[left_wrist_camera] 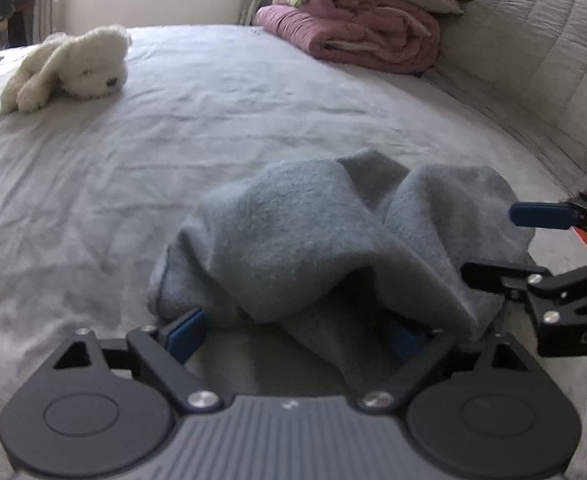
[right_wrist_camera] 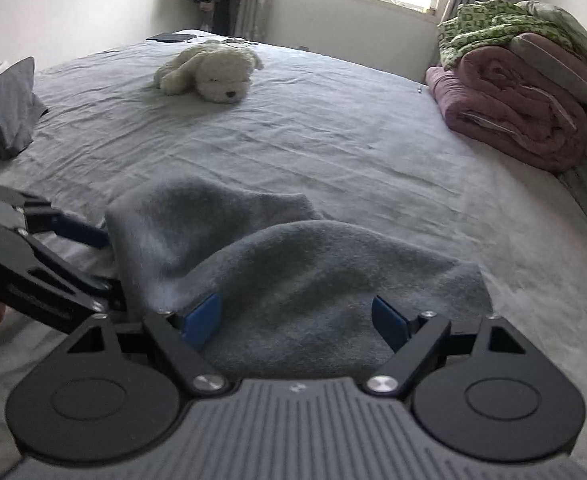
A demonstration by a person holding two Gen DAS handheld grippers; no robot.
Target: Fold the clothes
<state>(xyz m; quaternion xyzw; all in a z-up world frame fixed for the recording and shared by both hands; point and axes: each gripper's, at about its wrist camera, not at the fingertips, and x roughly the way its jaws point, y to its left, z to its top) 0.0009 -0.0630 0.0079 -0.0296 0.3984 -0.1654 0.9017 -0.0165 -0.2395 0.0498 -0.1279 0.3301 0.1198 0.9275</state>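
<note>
A grey fleece garment [left_wrist_camera: 305,232] lies bunched in soft folds on the pale bed sheet [left_wrist_camera: 173,140]. My left gripper [left_wrist_camera: 295,334] is open at its near edge. Its blue pads [left_wrist_camera: 185,332] stand wide apart, and a fold drapes over the right-hand finger. In the right wrist view the same garment [right_wrist_camera: 293,264] spreads between the far-apart pads [right_wrist_camera: 203,320] of my open right gripper [right_wrist_camera: 296,322], the cloth resting loosely between the jaws. The right gripper [left_wrist_camera: 489,244] shows at the garment's right side, and the left gripper [right_wrist_camera: 109,264] at its left side.
A white plush dog [right_wrist_camera: 213,72] lies further up the bed. Folded pink and green quilts [right_wrist_camera: 513,92] are stacked against the padded headboard [left_wrist_camera: 533,60]. A heap of grey clothes [right_wrist_camera: 9,112] sits at the bed's left edge. A dark flat device [right_wrist_camera: 169,37] lies at the far edge.
</note>
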